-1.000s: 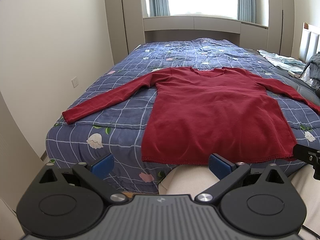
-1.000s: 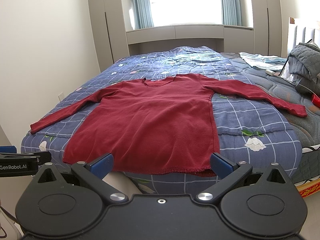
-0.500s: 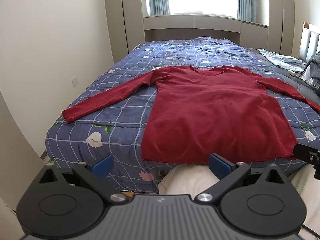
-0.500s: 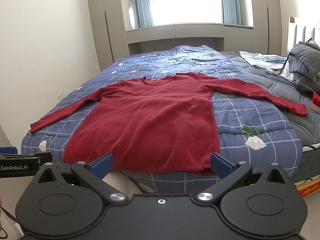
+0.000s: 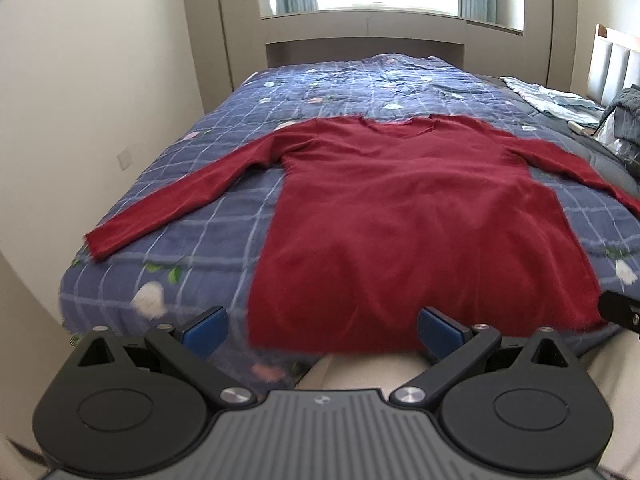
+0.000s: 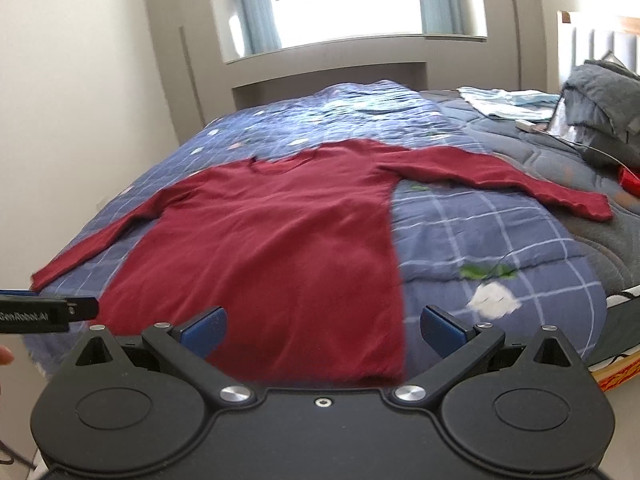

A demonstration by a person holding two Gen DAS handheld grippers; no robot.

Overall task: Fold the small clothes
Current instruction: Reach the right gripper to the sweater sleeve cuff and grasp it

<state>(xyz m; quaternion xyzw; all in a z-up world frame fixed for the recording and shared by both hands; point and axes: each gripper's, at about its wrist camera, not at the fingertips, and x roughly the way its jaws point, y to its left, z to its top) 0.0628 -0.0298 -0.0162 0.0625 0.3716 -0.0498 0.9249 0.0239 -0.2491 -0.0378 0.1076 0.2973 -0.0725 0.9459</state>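
A dark red long-sleeved sweater lies flat on the blue checked bedspread, neck toward the window, both sleeves spread out, hem at the near bed edge. It also shows in the right wrist view. My left gripper is open and empty, just in front of the hem's left half. My right gripper is open and empty, in front of the hem's right half. Each gripper's side shows at the edge of the other view.
The bed fills the room between a white wall on the left and a headboard on the right. A grey bundle, light blue clothes and a small red item lie at the right.
Both grippers have moved forward toward the hem, and the sweater looks larger. The right view has tilted and swung left. The jaws stay open.
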